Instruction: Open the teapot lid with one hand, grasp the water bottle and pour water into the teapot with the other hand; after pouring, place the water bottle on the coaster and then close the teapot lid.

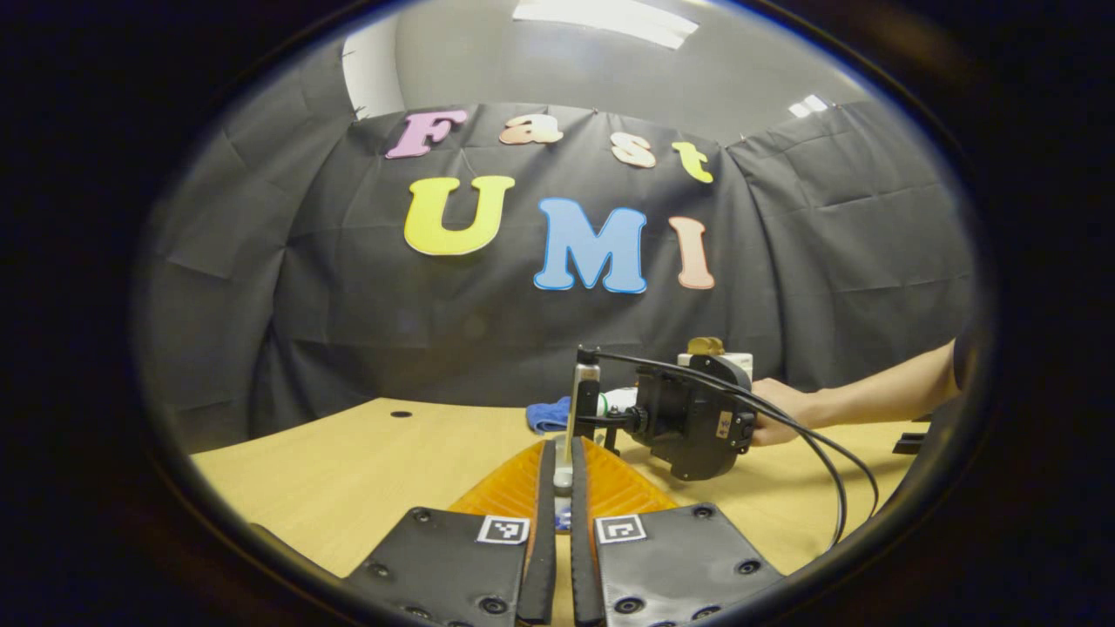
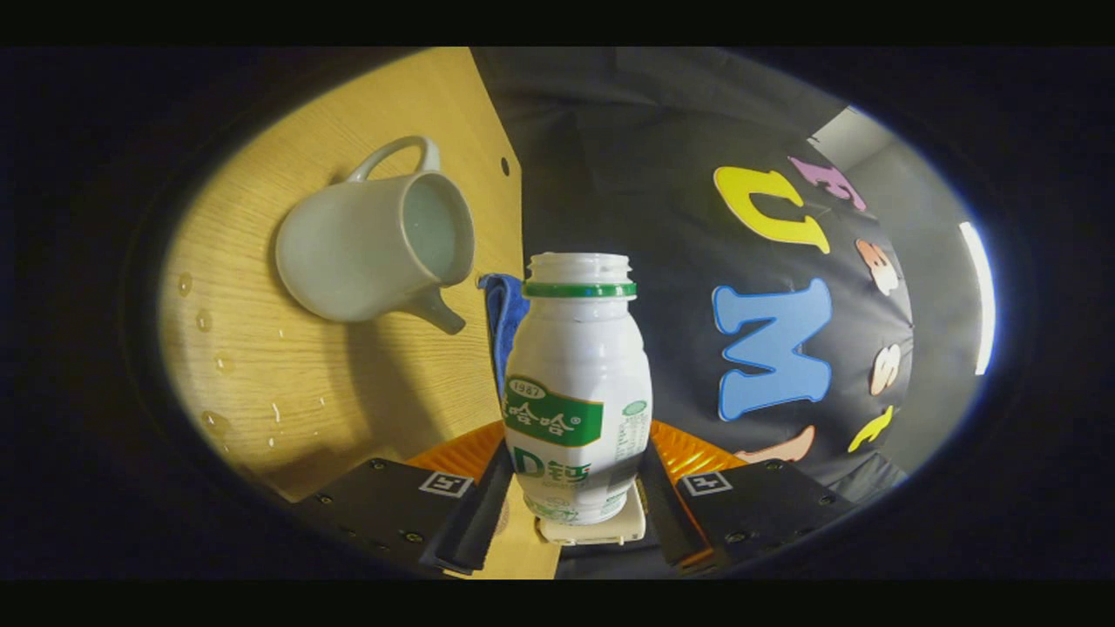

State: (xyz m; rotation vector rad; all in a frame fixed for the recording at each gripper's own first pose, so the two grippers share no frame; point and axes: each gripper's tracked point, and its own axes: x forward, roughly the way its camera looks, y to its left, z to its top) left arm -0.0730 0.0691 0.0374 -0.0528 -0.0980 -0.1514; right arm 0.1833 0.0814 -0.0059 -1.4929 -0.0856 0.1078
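In the right gripper view my right gripper is shut on the white water bottle, which has a green neck ring and no cap. This view is rolled, so the bottle lies about level with the table. The white teapot stands lidless with its opening showing, apart from the bottle's mouth. No stream of water is visible. In the left gripper view my left gripper is pinched on a small pale piece that looks like the teapot lid's knob. The right gripper and the hand holding it are just beyond.
Water drops dot the table near the teapot. A blue cloth lies behind the bottle, the same blue cloth in the left gripper view. A white box with a golden item stands at the back right. A cable trails from the right gripper.
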